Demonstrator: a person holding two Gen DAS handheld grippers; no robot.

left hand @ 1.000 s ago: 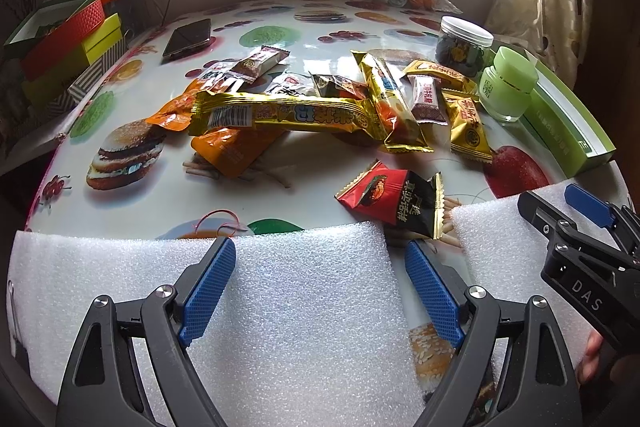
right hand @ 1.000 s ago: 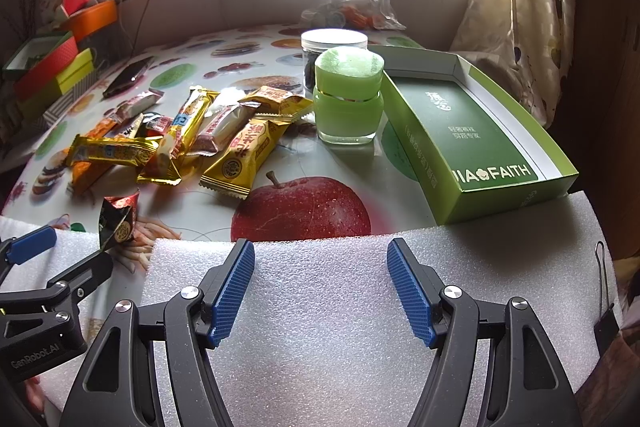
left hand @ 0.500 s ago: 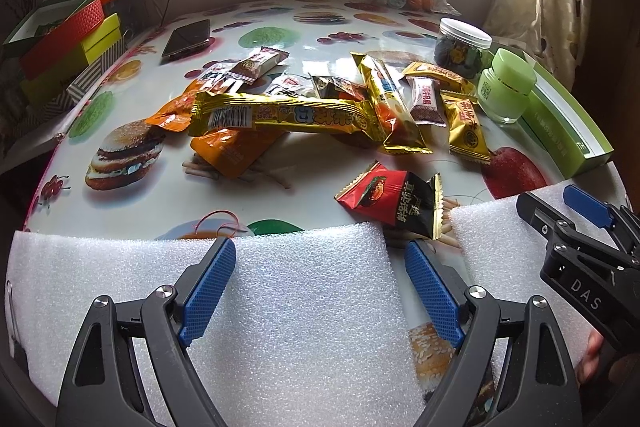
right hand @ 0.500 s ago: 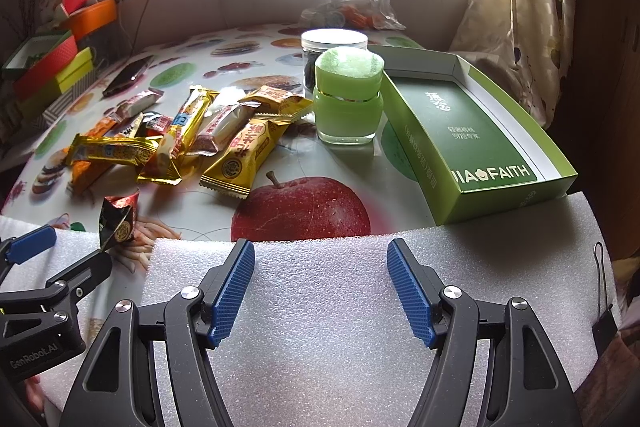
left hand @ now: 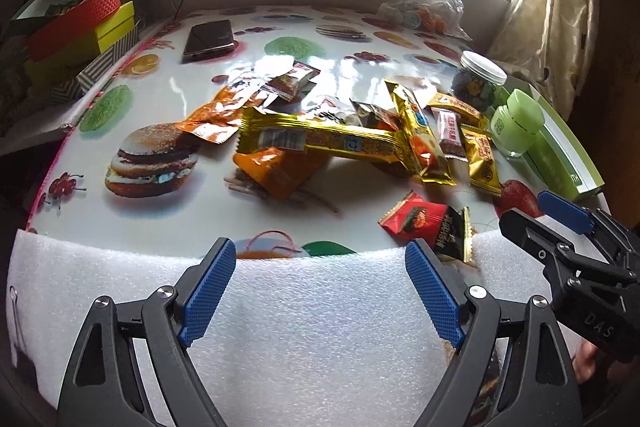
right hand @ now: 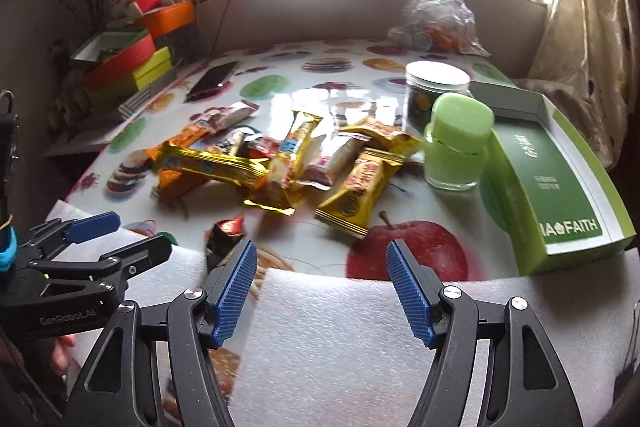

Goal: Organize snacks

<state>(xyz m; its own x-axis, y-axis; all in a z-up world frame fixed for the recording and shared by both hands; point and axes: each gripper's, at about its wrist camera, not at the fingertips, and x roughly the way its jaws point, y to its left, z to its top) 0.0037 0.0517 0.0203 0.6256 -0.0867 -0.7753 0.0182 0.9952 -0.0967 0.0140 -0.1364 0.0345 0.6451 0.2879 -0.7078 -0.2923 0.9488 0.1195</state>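
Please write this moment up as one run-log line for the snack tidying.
phase: pre-grasp | left gripper: open, empty | right gripper: open, empty | snack pile: loose on table | red-black packet: nearest | green box: no snacks visible

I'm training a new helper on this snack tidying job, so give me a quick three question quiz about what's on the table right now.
1. True or false: the left tool holds a snack.
2. Which snack lies nearest the tools? A the red and black packet B the long gold bar
3. What lid colour has the dark jar behind the green jar?

Key: 1 false, both the left tool and the right tool are open and empty. 2 A. 3 white.
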